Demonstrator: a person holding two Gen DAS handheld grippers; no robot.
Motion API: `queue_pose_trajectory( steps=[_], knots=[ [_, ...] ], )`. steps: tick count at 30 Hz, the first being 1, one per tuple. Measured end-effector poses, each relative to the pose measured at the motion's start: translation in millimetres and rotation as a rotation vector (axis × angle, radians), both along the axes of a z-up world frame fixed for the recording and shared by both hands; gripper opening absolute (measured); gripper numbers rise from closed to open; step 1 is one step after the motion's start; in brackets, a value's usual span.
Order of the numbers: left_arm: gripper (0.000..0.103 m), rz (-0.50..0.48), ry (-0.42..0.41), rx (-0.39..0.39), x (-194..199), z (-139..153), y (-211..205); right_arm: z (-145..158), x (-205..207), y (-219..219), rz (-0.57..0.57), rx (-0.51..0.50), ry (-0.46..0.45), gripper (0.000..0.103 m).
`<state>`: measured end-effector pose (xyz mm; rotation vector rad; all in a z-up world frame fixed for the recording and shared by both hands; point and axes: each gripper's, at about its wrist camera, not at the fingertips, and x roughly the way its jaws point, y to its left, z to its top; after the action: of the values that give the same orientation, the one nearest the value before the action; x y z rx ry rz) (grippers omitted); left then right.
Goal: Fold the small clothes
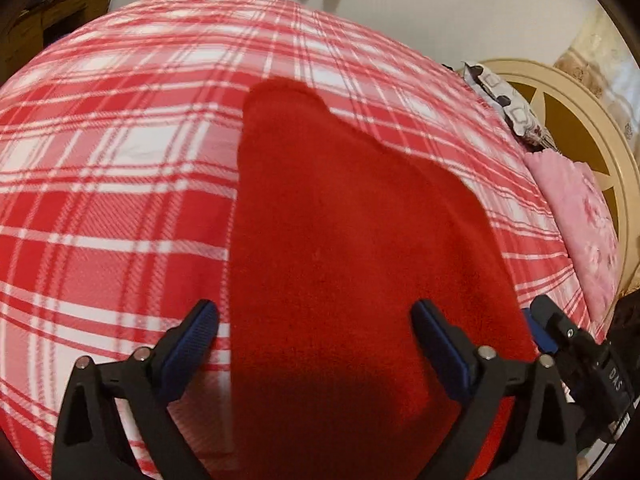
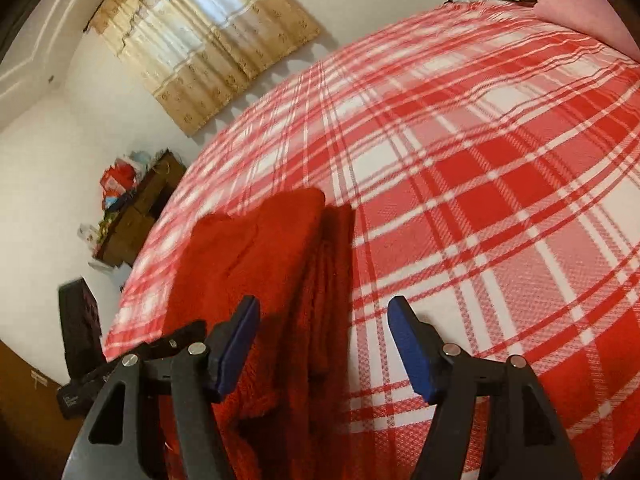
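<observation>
On plaid bed (image 1: 120, 184), red garment (image 1: 340, 240), tools spread

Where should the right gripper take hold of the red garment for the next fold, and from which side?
Probably the long right edge of the red garment, where folded layers stack into a ridge. The right gripper is open, with that edge between its jaws, so coming from the bare plaid blanket on the right looks best. The left gripper is open over the garment.
</observation>
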<state>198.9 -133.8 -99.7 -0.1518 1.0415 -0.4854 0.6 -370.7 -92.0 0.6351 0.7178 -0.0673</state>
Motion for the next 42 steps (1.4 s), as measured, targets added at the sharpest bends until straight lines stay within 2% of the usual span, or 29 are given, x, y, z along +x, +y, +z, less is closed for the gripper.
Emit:
queue_pose_trajectory(
  steps=[3, 7, 11, 20, 30, 33, 35, 39, 42],
  knots=[
    [0.103, -0.027, -0.040, 0.037, -1.2, 0.8, -6.6, -4.4, 4.7, -1.9, 0.010, 0.035, -0.010, 0.067],
    [0.103, -0.031, -0.036, 0.016, 0.7, -0.8, -3.5, -11.3, 17.7, -0.6, 0.043, 0.063, -0.013, 0.067],
    [0.103, -0.030, -0.052, 0.026, -1.2, -1.9, -3.4, -14.0, 22.6, 3.5, 0.065, 0.059, -0.021, 0.070],
    [0.103, -0.039, -0.070, 0.036, 1.4, -1.7, -7.9, -14.0, 32.0, 12.9, 0.147, 0.095, -0.038, 0.071],
    [0.103, -0.051, -0.081, 0.028, 1.0, -3.1, -7.0, -21.3, 19.6, -13.4, 0.085, 0.318, -0.113, 0.071],
    [0.103, -0.051, -0.084, 0.026, 0.6, -3.1, -7.0, -17.0, 25.7, 0.3, 0.125, 0.255, -0.070, 0.077],
    [0.103, -0.051, -0.085, 0.025, 0.6, -3.1, -6.4, -11.0, 31.2, 16.7, 0.168, 0.189, -0.058, 0.088],
    [0.103, -0.052, -0.085, 0.024, 1.1, -2.9, -6.8, -8.6, 44.0, 33.0, 0.179, 0.054, -0.014, 0.088],
    [0.103, -0.055, -0.085, 0.023, 1.1, -2.5, -7.5, -13.6, 44.3, 25.3, 0.180, 0.077, -0.019, 0.085]
  ],
)
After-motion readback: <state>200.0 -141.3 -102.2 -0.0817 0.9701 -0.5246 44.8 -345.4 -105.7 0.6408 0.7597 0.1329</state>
